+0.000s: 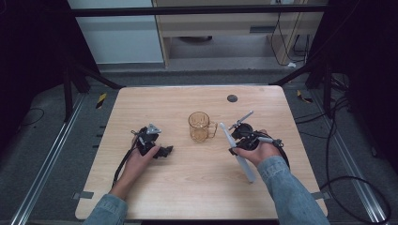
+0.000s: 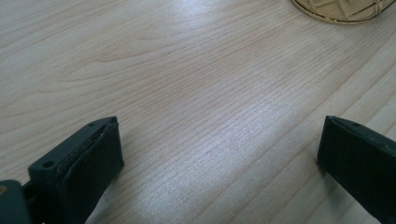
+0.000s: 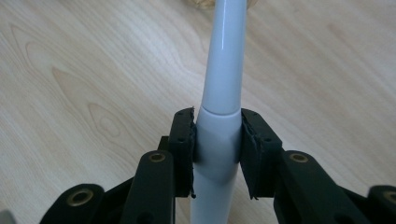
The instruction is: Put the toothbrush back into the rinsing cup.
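- The right hand-held gripper, right of centre in the high view, has its jaws closed on a long white toothbrush-like stick, gripped partway along the shaft. One end points up-left toward the amber glass mug; the other trails down toward the lower right of the frame.
- In the right gripper view the white stick runs straight up the middle of the frame between the pads, seated squarely, with the mug's base just at the top edge.
- The step in hand looks like putting the stick into the mug. To do it well, lift and tip the shaft nearer upright before moving over the rim, so the leading end clears the glass rather than knocking it.
- The mug stands upright at the centre of the table, handle toward the right gripper; approach from above to avoid it.
- The left hand-held gripper rests on the table left of the mug, jaws wide apart and holding nothing; it could steady the mug if needed.
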A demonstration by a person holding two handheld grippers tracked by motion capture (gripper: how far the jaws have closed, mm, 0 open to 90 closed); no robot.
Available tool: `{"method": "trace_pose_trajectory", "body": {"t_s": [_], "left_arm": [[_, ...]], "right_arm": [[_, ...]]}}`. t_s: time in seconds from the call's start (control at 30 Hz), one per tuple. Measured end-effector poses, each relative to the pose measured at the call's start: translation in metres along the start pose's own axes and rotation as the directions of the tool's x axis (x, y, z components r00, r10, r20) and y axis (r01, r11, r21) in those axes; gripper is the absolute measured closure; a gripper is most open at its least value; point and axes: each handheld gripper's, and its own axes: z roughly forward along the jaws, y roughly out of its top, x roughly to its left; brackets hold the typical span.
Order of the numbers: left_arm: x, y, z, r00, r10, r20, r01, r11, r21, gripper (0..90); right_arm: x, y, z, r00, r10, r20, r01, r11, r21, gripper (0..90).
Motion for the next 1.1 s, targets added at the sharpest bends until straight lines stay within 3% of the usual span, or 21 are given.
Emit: {"method": "trace_pose_trajectory", "body": {"t_s": [0.23,0.27,0.63,1.03,1.1], "left_arm": [[0.000,0.000,0.000,1.0000,-0.001,0.000,0.001,1.0000,-0.001,0.0],[0.000,0.000,0.000,1.0000,-0.001,0.000,0.001,1.0000,-0.001,0.0],[0.000,0.000,0.000,1.0000,0.002,0.000,-0.002,1.0000,-0.001,0.0],[0.000,0.000,0.000,1.0000,-0.001,0.000,0.001,1.0000,-0.001,0.0],[0.000,0.000,0.000,1.0000,0.000,0.000,0.000,1.0000,-0.001,0.0]], "right_arm": [[-0.012,0.007,-0.015,0.9992,0.026,0.030,-0.023,0.996,-0.084,67.7],[-0.016,0.010,-0.017,0.9986,0.040,0.034,-0.036,0.993,-0.116,67.7],[-0.027,0.027,-0.020,0.9957,0.067,0.063,-0.053,0.978,-0.200,67.7],[-0.037,0.043,-0.022,0.9917,0.104,0.075,-0.078,0.955,-0.288,67.7],[-0.041,0.045,-0.022,0.9897,0.122,0.075,-0.093,0.947,-0.308,67.7]]}}
